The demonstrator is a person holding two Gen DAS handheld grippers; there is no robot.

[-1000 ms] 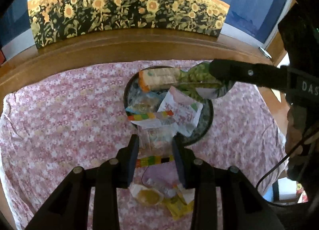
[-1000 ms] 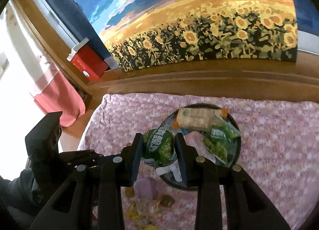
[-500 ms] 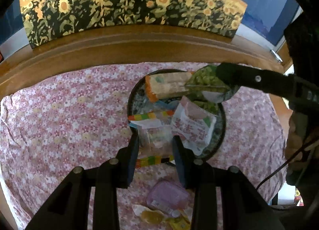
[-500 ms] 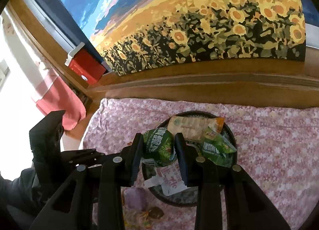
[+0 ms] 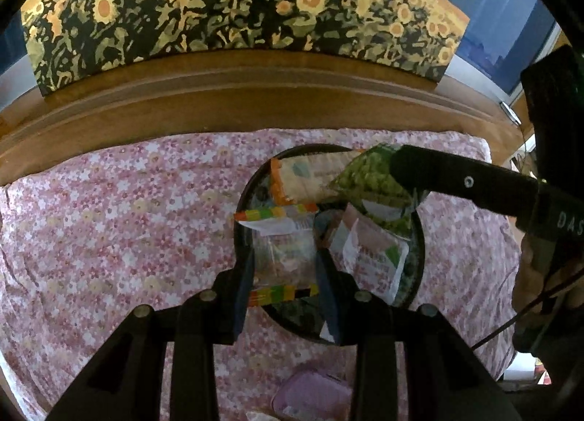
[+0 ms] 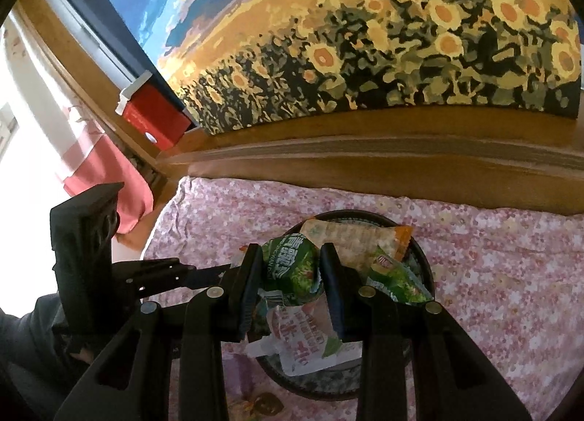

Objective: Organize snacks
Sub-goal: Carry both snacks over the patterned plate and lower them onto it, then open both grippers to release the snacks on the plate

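A round dark tray (image 5: 419, 260) sits on the pink floral cloth and holds several snack packets. My left gripper (image 5: 284, 271) is shut on a clear packet with rainbow-striped ends (image 5: 283, 257) and holds it over the tray's near left part. My right gripper (image 6: 292, 275) is shut on a green snack bag (image 6: 290, 269), held above the tray (image 6: 425, 267); the bag also shows in the left wrist view (image 5: 372, 180). In the tray lie an orange-ended cracker pack (image 5: 310, 176), a white-and-pink pouch (image 5: 372, 257) and another green bag (image 6: 396, 280).
A purple packet (image 5: 310, 397) and small wrapped sweets (image 6: 262, 404) lie on the cloth (image 5: 109, 238) in front of the tray. A wooden ledge (image 5: 219, 92) with a sunflower painting (image 5: 219, 8) runs along the back. A red box (image 6: 153, 118) stands at the far left.
My left gripper has carried the striped clear packet forward over the tray. My right gripper has lifted slightly with the green bag, staying above the tray.
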